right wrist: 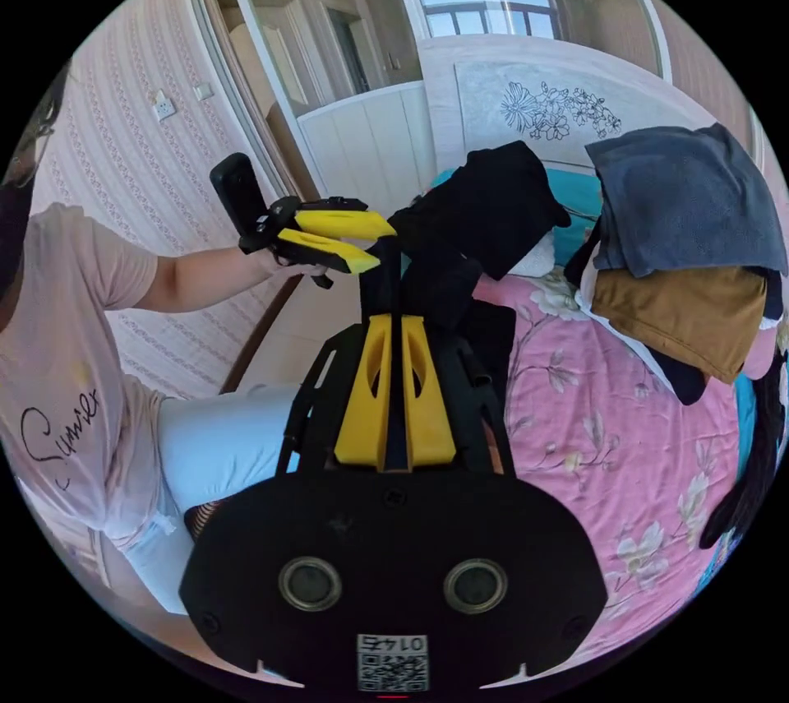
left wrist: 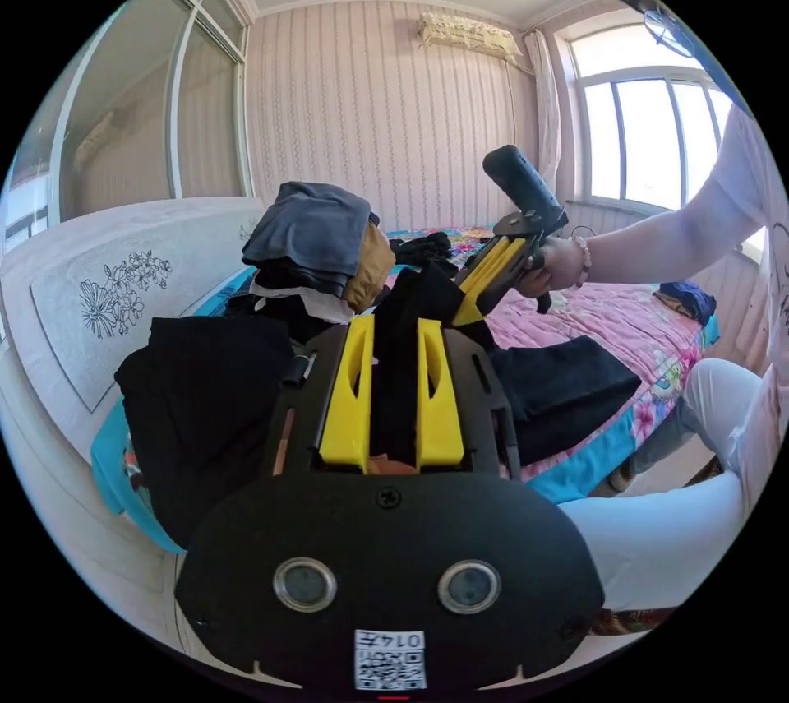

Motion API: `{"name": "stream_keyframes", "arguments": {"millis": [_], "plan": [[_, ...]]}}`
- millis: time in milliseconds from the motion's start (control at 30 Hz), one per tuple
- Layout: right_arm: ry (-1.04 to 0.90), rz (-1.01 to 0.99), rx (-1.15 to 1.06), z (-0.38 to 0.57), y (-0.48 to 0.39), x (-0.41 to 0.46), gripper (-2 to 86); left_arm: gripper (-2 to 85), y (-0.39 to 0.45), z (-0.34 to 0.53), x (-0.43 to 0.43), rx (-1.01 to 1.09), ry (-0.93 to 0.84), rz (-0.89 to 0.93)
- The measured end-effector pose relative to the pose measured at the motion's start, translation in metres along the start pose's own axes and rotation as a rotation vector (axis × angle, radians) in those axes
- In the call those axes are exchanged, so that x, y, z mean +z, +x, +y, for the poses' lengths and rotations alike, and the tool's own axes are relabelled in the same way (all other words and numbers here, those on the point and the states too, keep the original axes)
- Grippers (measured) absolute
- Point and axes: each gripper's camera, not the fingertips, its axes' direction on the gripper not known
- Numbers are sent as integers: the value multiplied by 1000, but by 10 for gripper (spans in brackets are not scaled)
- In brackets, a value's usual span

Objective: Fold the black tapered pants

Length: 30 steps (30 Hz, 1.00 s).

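Both grippers clamp the black pants [left wrist: 394,341], lifted above the pink floral bed [left wrist: 608,316]: the left gripper [left wrist: 393,325] bites fabric between its yellow jaws, the right gripper [right wrist: 393,325] likewise. At two o'clock in the right gripper view sits a pile of folded clothes [right wrist: 690,242].

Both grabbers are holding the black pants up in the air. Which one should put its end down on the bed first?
Probably the right gripper: the pink bed lies just under it. The left gripper holds its end of the pants near the clothes pile.
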Motion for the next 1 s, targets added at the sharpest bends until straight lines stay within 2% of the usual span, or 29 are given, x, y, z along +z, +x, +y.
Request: {"name": "stream_keyframes", "arguments": {"millis": [133,300,400,500,600,667,733,833,900,1000], "plan": [[-9,-71,-115,-2,-35,-33,6,147,9,25,-23,-105,35,155],[-13,-68,-154,-9,-61,-48,7,168,38,38,-30,-176,120,231],[-2,-118,-137,-15,-63,-52,7,162,44,35,-30,-196,208,235],[14,-124,-116,-24,-56,-55,7,115,35,24,-36,-205,291,255],[36,-45,-28,-41,-28,-48,6,42,16,9,-33,-309,204,264],[26,-28,48,-53,-3,-29,5,32,5,4,-20,-398,106,159],[-57,70,162,-66,31,21,4,27,-7,13,17,-413,-85,-23],[-238,159,354,-57,79,98,2,35,-30,50,75,-579,-377,-121],[-346,252,419,-45,95,119,-1,45,-34,63,83,-597,-402,-125],[-266,267,422,-23,91,94,-3,52,-31,67,71,-623,-342,-104]]}}
